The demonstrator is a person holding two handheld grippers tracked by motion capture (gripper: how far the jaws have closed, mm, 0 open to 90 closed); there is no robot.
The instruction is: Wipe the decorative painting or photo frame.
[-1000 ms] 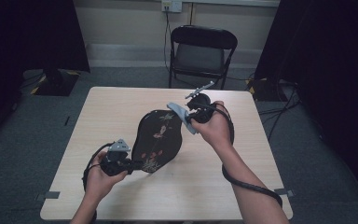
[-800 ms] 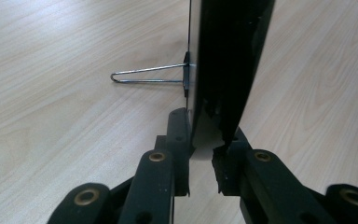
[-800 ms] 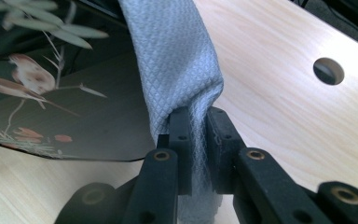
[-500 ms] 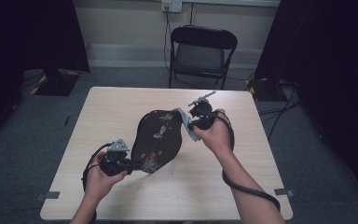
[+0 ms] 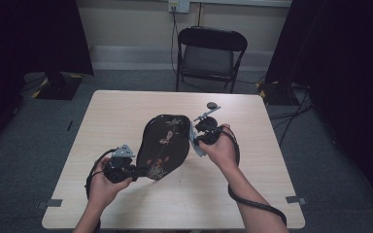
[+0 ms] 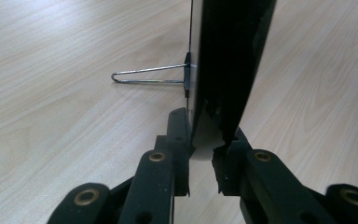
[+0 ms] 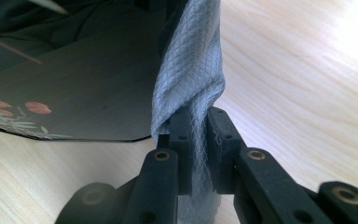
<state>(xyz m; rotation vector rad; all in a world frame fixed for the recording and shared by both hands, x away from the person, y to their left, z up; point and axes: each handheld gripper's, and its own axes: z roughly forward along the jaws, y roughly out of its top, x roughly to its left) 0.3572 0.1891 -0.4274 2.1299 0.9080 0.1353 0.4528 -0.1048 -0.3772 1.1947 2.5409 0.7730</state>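
Note:
A black oval plate (image 5: 164, 141) painted with red flowers stands tilted over the table. My left gripper (image 5: 135, 171) is shut on its lower edge. In the left gripper view the plate (image 6: 228, 56) is seen edge-on between the jaws of that gripper (image 6: 206, 149), and a wire stand (image 6: 149, 74) sticks out from its back. My right gripper (image 5: 194, 138) is shut on a grey cloth (image 5: 195, 143) at the plate's right edge. In the right gripper view the gripper (image 7: 199, 126) pinches the bunched cloth (image 7: 191, 60), which lies against the plate's dark face (image 7: 84, 93).
A small dark round thing (image 5: 212, 105) lies on the light wooden table (image 5: 126, 111) just beyond my right hand. A black folding chair (image 5: 209, 53) stands behind the table's far edge. Cables trail from both grippers.
My right hand has come down with the cloth along the plate's right edge. The left hand and the plate have kept still.

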